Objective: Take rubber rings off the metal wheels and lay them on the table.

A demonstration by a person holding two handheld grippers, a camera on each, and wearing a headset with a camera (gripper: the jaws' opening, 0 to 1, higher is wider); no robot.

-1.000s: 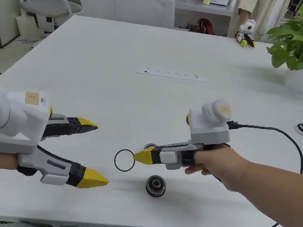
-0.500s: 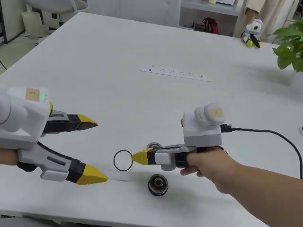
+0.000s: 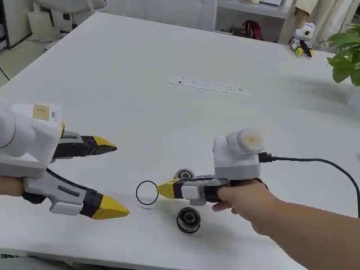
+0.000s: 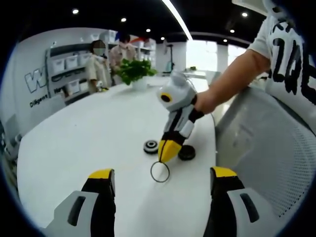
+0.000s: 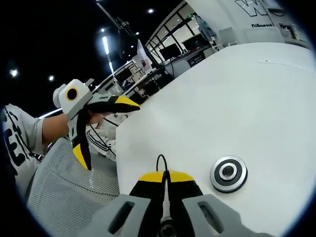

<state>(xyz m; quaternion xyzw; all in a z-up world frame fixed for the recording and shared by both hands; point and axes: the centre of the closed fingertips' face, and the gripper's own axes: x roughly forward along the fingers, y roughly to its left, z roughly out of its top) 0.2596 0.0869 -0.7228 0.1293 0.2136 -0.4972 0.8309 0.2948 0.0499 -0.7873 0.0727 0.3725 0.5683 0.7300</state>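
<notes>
Head view: right gripper [image 3: 165, 189], jaws pressed together, pinches one rubber ring [image 3: 136, 192] by its edge, low over the table [image 3: 169, 112]. We cannot tell whether the ring touches the surface. The left gripper [image 3: 109, 179] hangs just beside it, jaws spread and holding nothing. Two wheels lie close to the right gripper, one beyond it [image 3: 184, 175] and one nearer us [image 3: 188, 219]. We judge the task partly done: this ring is off its wheel but not yet released. The nearer wheel's dark rim suggests that its ring remains to be removed, though we cannot be sure.
</notes>
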